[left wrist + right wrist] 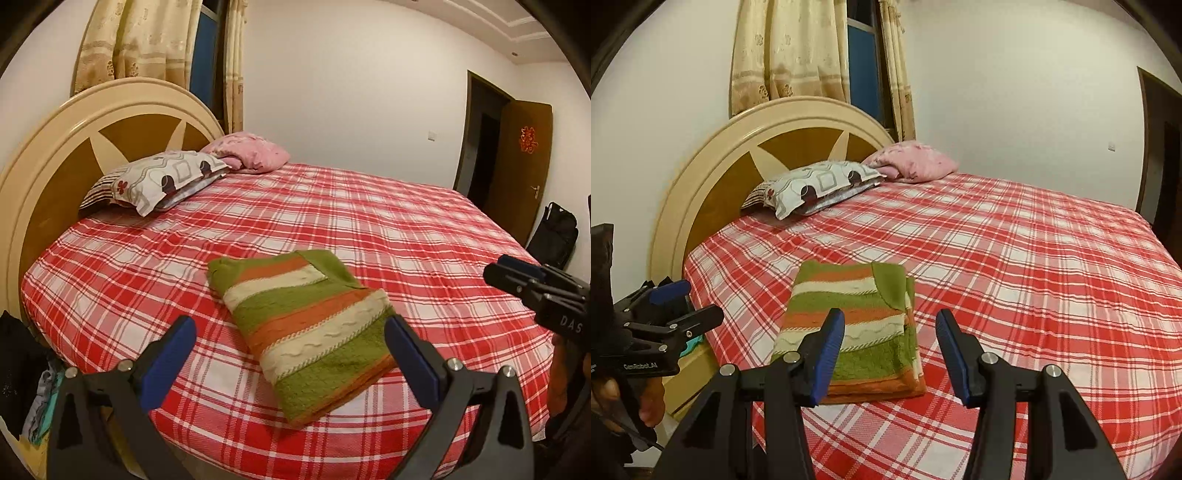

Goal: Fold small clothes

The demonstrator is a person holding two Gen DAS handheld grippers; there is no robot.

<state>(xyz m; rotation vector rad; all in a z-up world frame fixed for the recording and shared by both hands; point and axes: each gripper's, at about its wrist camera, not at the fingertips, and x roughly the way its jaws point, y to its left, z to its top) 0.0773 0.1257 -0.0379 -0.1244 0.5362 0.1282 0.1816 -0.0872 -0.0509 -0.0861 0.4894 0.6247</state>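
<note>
Materials and finishes

Sweater (306, 328): nubbly cable-knit wool. Bed sheet (369, 229): smooth woven cotton. Headboard (55, 162): glossy lacquered wood. Left tool (291, 347): matt black plastic, blue ribbed pads (410, 350), shiny metal screws.

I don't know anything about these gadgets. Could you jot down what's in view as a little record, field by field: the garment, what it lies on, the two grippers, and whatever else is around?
garment: striped sweater, green, orange and cream, folded into a rectangle
surface: bed with red plaid sheet, sweater lying near its front edge
left gripper: fingers spread wide, holding nothing, above the sweater
right gripper: fingers open, holding nothing, above the sweater's near edge
pillows: patterned pillow and pink pillow by the headboard
background: curtains, open door
</note>
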